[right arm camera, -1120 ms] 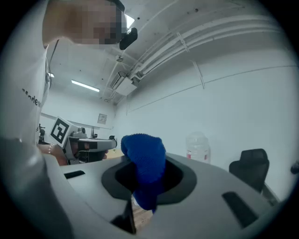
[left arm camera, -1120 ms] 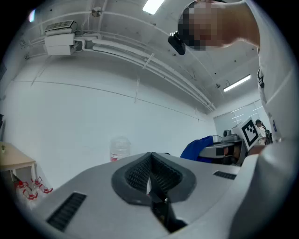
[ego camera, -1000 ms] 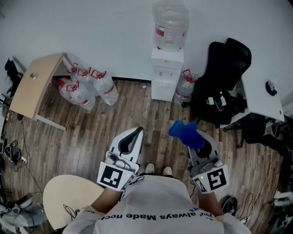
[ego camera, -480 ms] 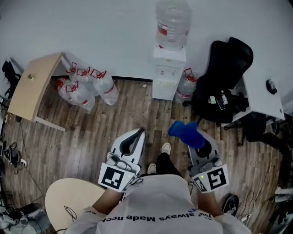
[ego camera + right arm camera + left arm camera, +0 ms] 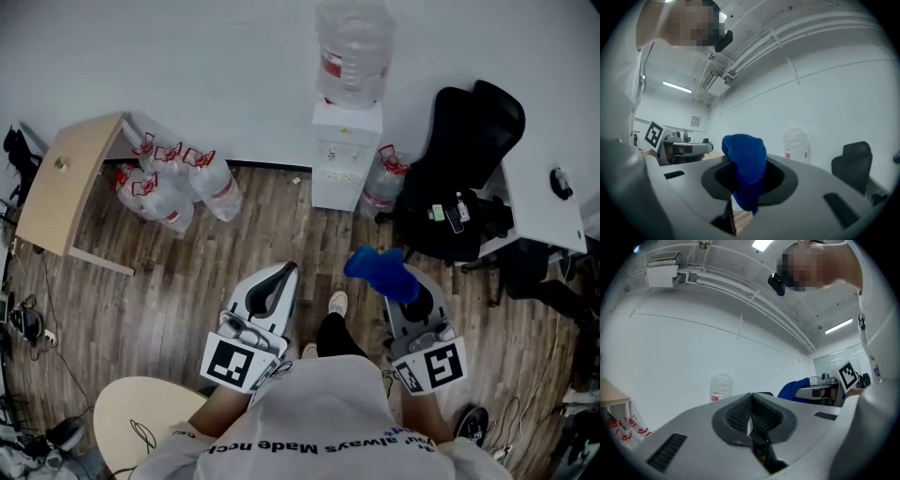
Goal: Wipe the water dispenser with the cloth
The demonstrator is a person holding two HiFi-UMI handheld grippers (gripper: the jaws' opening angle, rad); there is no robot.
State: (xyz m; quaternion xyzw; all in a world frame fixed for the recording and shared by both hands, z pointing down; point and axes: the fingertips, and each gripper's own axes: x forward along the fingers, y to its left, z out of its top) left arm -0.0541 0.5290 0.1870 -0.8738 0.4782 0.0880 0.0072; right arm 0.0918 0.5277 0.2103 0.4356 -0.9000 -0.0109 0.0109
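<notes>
The white water dispenser (image 5: 343, 155) stands against the far wall, a large clear bottle (image 5: 352, 49) on top; the bottle also shows in the left gripper view (image 5: 721, 386) and the right gripper view (image 5: 795, 145). A blue cloth (image 5: 380, 272) bunches out of my right gripper (image 5: 405, 291), whose jaws are shut on it; the cloth (image 5: 745, 168) fills the jaw gap. My left gripper (image 5: 272, 284) is shut with nothing in it, its jaws (image 5: 751, 412) pressed together. Both grippers hover above the wooden floor, well short of the dispenser.
Several water jugs (image 5: 178, 183) lie on the floor left of the dispenser, one jug (image 5: 382, 187) right of it. A black office chair (image 5: 459, 178) and white desk (image 5: 544, 202) stand at the right, a wooden table (image 5: 70, 178) at the left, a round table (image 5: 141, 417) near left.
The view has shifted slightly as the person steps forward: one foot has moved ahead. Both grippers keep their places and the cloth stays held.
</notes>
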